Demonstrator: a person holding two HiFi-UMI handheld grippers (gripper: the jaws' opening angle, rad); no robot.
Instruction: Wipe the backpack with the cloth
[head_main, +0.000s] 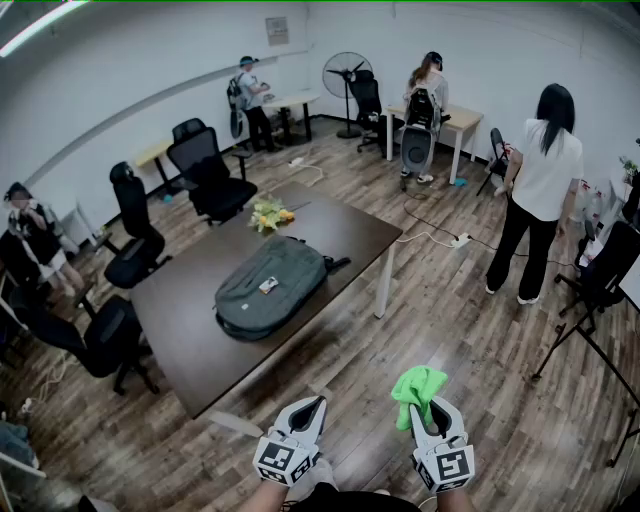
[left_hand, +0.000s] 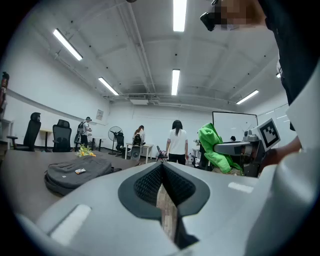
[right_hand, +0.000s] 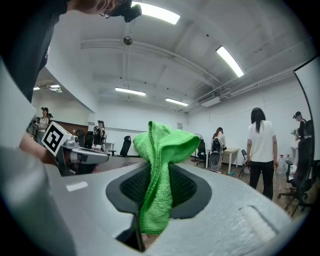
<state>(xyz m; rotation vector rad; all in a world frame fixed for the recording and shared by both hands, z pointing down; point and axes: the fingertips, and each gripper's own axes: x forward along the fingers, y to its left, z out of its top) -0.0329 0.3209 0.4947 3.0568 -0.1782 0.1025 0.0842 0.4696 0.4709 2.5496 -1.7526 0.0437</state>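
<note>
Clamping cloth (head_main: 418, 384), right tongs (head_main: 428, 407), backpack (head_main: 270, 287) well apart

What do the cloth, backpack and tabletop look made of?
Cloth: bright green, likely microfibre or terry. A fuzzy looped pile shows, and it drapes softly.
Backpack: probably a grey-green woven synthetic fabric. It looks matte and lies slumped with soft creases.
Table: dark brown, smooth and low-sheen, perhaps laminate or veneer. No grain can be made out.
</note>
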